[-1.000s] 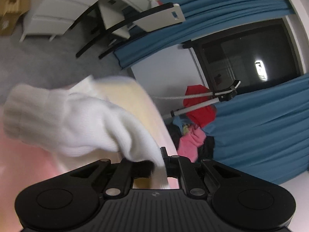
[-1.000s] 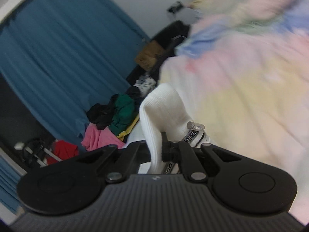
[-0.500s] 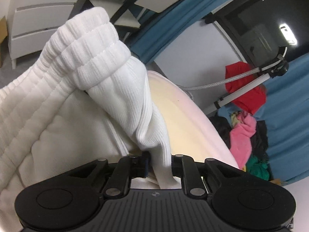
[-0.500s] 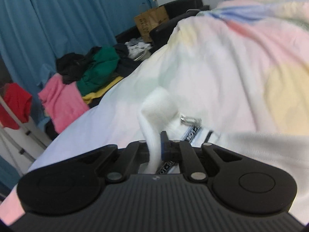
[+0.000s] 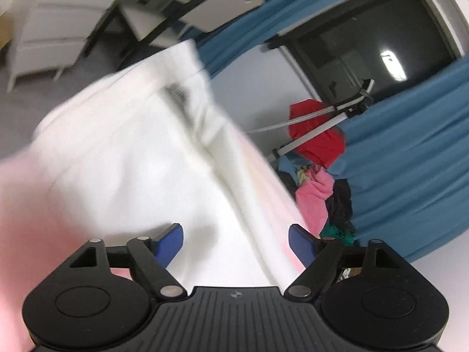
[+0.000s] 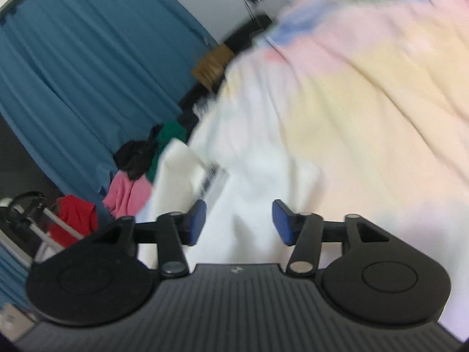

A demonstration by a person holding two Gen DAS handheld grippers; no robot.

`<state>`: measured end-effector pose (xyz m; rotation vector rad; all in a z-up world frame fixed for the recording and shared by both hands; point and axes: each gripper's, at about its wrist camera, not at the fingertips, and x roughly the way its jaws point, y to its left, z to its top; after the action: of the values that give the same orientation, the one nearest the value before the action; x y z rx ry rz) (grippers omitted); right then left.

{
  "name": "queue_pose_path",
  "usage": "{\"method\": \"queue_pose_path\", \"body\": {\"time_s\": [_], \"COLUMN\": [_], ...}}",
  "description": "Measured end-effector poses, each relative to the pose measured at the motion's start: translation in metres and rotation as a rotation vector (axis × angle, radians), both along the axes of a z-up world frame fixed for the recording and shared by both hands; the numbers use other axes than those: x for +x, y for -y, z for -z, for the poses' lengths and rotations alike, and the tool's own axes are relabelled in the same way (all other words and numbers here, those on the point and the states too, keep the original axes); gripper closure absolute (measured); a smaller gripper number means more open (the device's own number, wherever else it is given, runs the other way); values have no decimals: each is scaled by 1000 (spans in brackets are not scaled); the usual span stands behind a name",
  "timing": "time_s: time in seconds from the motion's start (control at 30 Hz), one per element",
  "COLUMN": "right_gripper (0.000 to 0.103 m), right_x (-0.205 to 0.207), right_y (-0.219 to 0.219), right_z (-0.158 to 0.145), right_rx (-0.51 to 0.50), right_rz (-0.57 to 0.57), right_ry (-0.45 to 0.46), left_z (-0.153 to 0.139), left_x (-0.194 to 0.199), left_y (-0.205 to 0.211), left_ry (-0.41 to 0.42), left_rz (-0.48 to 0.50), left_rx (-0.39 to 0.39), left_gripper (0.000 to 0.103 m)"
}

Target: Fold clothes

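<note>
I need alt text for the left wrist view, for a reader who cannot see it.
The open left gripper hovers over a blurred white garment lying on a pastel bedsheet. Behind are blue curtains, a dark window and a clothes pile.

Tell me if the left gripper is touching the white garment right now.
Cannot tell. In the left wrist view the left gripper is open, its blue fingers spread either side of the white garment, but blur hides any gap or contact.

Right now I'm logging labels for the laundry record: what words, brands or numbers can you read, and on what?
None can be read.
The white knitted garment carries a dark-printed band: too blurred.
The grey gripper body carries a small emblem, no letters.
</note>
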<state>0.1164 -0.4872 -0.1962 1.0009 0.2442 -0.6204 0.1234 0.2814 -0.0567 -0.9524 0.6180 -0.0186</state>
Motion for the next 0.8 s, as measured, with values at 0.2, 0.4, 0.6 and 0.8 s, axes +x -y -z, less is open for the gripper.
{"method": "queue_pose_path", "body": {"time_s": [0.2,0.4,0.6,0.8], "right_gripper": [47,49,48,77], "right_x": [-9,18,44,58], "right_y": [13,15,22,27], "right_z": [21,36,40,41], "right_rx": [307,304,204,120], "right_rz": [-187,-261,-226,-166], "right_ry": [86,33,65,81], "left_z": [37,77,88,92], "left_x": [-46,-39,-31,-32], "left_y": [-11,-31,-43,-51], "left_ry": [-77,-72,-8,27], "left_rz": [-84,-146,-224,-288], "left_rx": [-164,-267,-262,-222], "left_gripper": [20,26,41,92]}}
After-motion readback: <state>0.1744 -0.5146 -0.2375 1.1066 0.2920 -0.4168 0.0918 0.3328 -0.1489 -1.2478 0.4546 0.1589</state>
